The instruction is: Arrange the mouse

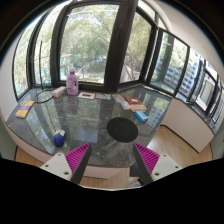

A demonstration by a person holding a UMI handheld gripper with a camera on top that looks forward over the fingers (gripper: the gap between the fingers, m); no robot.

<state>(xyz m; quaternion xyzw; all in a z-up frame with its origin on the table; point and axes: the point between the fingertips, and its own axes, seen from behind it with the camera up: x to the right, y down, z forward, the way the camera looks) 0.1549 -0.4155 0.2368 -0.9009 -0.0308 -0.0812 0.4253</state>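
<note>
Gripper (112, 152): fingers spread wide, nothing between them, held above the near edge of the glass tabletop (95, 115).

Mouse: not identified for certain. The best candidate is the small blue object (59, 137) lying on the glass near the left finger, just ahead of it and off to the outside. It is not in line with the gap. A second blue item (140, 116) lies beyond the right finger and is too small to tell apart from the first. Check both before you commit.

Black round mat (121, 128): flat on the glass just ahead of the fingers, slightly toward the right one. It is the likely spot for the mouse.

Handling, as a judgement:
- A mouse is light, rigid and smooth-shelled.
- It will skate on glass if you nudge it with one finger first.
- Take it across the flanks, at the waist, with both pads meeting it together.
- Stay off the buttons and wheel.
- Grip low so the curved top does not squirt out.

Further back, well apart: a pink bottle (72, 80) by the windows and a yellow book (25, 111) out beyond the left finger.
</note>
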